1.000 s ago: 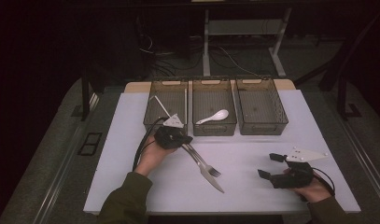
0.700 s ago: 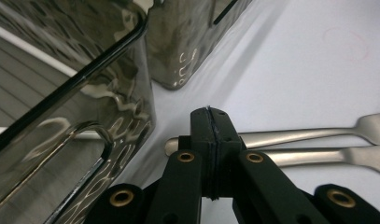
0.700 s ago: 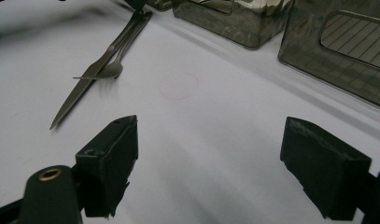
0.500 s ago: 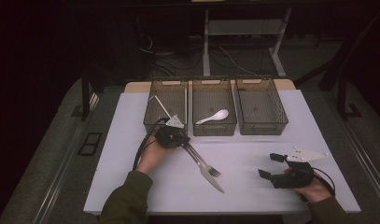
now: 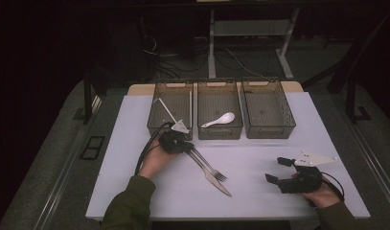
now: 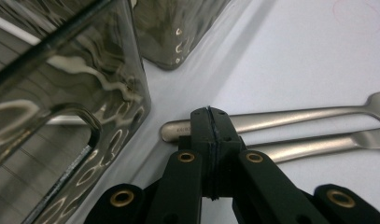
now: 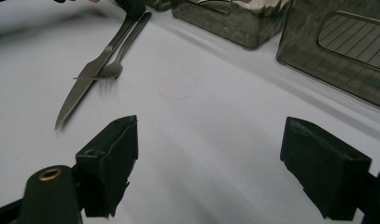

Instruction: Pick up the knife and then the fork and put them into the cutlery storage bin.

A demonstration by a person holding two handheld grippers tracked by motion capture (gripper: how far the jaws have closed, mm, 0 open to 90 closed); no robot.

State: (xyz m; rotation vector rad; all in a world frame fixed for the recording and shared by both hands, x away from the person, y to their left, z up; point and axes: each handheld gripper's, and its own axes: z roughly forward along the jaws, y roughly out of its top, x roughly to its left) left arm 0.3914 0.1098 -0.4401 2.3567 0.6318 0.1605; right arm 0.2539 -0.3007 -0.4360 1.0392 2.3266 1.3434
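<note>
Left gripper [image 6: 210,122] jaws are seen pressed flat together, nothing pinched; the tips sit over the handle ends of the fork [image 5: 208,166] and knife [image 5: 215,178], just off the near wall of the left bin [image 5: 156,112]. Contact with the handles cannot be told. Right gripper [image 7: 225,168] is parked near the bench's near right corner, jaws spread wide and empty. Open white surface [image 5: 259,158] is left between cutlery and right gripper. Three bins line the far edge. A dark room surrounds the bench.
</note>
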